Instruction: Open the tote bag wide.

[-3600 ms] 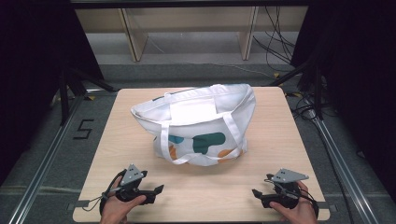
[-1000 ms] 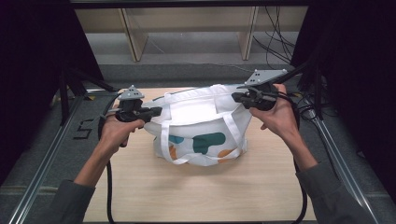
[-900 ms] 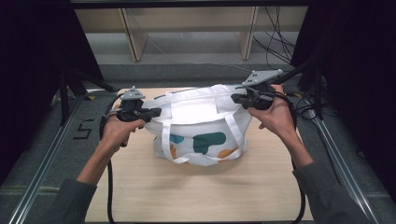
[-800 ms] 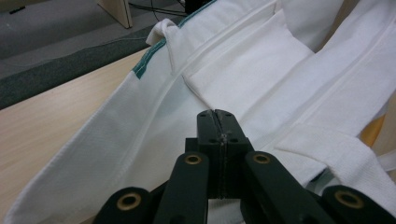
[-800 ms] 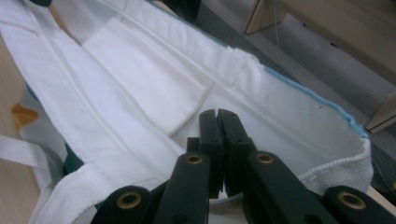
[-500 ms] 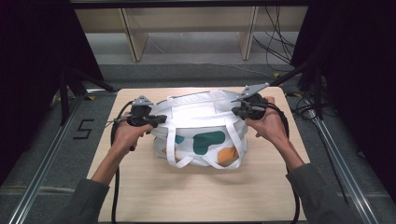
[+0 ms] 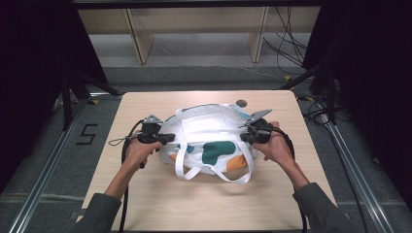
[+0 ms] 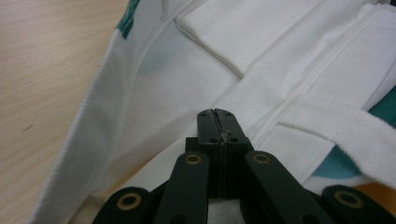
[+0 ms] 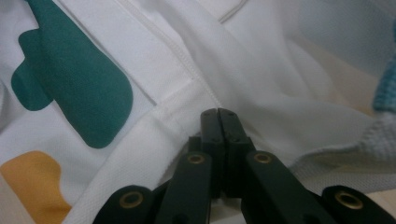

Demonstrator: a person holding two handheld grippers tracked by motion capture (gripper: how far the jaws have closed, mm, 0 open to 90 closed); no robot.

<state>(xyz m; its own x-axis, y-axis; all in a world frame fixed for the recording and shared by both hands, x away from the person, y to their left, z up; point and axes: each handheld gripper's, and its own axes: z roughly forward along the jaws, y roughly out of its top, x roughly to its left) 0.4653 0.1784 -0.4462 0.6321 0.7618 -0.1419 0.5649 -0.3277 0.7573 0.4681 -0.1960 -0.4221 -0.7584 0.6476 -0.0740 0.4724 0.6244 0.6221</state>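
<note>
A white cloth tote bag (image 7: 209, 136) with green and orange patches lies in the middle of the wooden table (image 7: 204, 204), its handle straps (image 7: 214, 174) looping toward the person. My left gripper (image 7: 167, 138) is at the bag's left edge. In the left gripper view its jaws (image 8: 217, 112) are closed together, pinching the white fabric (image 8: 280, 60) beside a seam. At the bag's right edge is my right gripper (image 7: 245, 136). In the right gripper view its jaws (image 9: 218, 111) are likewise closed, on a fold of fabric (image 9: 154, 56) near a green patch (image 9: 79, 84).
A small dark round spot (image 7: 241, 103) sits on the table behind the bag. Beyond the far edge stand wooden shelf legs (image 7: 137, 41) and cables (image 7: 291, 43). A "5" mark (image 7: 86, 134) is on the floor at left.
Both hands went from the table's near edge to the bag's far corners. They then drew back toward the person, bringing the bag's upper part with them.
</note>
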